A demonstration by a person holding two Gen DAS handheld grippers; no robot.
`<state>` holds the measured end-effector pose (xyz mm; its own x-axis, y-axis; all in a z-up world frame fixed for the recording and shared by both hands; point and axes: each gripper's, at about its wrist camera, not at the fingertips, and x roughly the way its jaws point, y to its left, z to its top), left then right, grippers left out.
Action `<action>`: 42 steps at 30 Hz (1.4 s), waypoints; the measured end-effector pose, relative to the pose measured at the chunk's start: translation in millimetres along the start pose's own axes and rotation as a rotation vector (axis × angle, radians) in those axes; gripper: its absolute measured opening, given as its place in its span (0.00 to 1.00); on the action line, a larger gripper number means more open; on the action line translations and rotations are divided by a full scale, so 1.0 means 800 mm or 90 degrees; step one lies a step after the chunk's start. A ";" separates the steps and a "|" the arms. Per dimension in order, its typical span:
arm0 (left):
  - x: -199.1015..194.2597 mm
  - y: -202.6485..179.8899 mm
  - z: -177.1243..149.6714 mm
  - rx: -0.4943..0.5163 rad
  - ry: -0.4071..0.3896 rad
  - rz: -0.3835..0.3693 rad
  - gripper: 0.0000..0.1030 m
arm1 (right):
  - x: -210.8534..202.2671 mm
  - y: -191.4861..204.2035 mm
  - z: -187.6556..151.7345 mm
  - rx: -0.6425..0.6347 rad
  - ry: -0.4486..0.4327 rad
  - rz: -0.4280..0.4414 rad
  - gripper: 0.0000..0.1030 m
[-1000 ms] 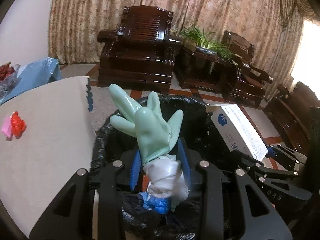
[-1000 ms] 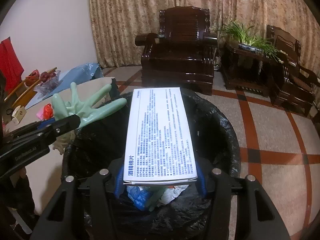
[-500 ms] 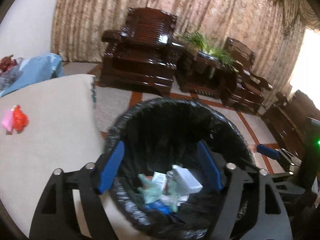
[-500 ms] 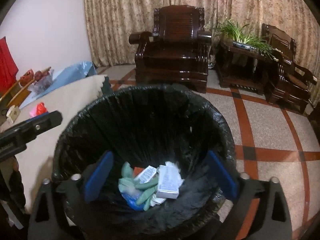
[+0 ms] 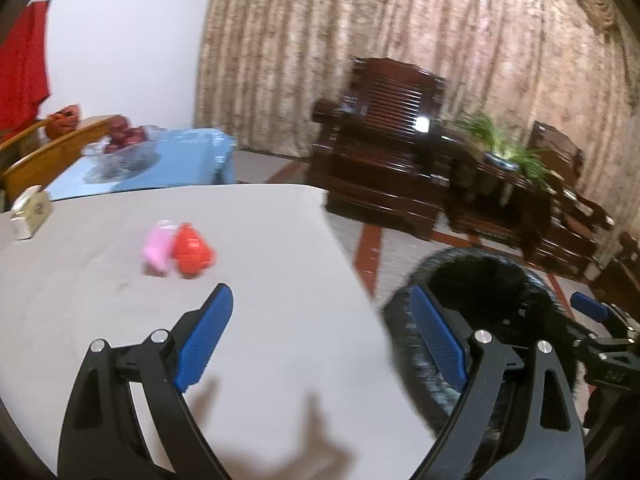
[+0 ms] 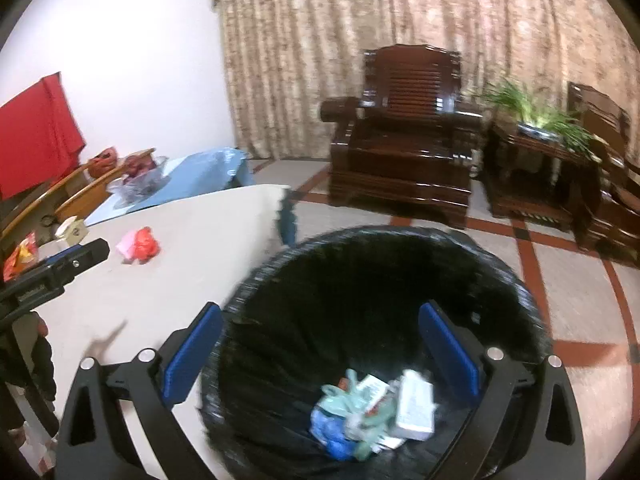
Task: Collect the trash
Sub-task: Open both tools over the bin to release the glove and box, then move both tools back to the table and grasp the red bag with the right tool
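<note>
Item 1: your left tongs (image 5: 320, 344). Jaws are opening, blue pads spread wide, nothing between them. They hang over the pale worktop (image 5: 256, 344), its right edge running under the gap.

Item 2: your right tongs (image 6: 320, 350). Jaws stand wide apart, gripping nothing, poised over the bin mouth.

Item 3: bin with black liner (image 6: 516, 300). In the right wrist view it fills the lower centre; in the left wrist view it sits at 4 o'clock, off the worktop's edge, on the tiled floor.

Item 4: trash in the bin. A white box (image 6: 416, 406), a pale green glove (image 6: 344, 396), a smaller carton and blue scraps (image 6: 332, 438), all heaped on the liner's bottom at 5 o'clock between the right pads.

Item 5: trash on the worktop. A pink wrapper (image 5: 158, 248) touching a red wrapper (image 5: 192, 250), at 10 o'clock from the left tongs, well apart from the bin.

Item 6: small cream box (image 5: 30, 216), at the worktop's far left, 9 o'clock.

Item 7: background. Dark wooden armchair (image 6: 404, 136) before the patterned curtain, 12 o'clock.
</note>
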<state>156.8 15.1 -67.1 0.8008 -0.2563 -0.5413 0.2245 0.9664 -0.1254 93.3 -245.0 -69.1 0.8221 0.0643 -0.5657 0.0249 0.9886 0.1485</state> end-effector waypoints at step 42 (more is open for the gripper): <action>0.089 0.283 0.006 -0.129 0.042 0.222 0.85 | 0.321 0.310 0.060 -0.148 0.115 0.158 0.94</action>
<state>267.7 215.1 -129.9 0.7704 0.0838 -0.6320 -0.1738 0.9814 -0.0818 337.9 10.1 -138.6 0.6723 0.3085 -0.6730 -0.3099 0.9428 0.1227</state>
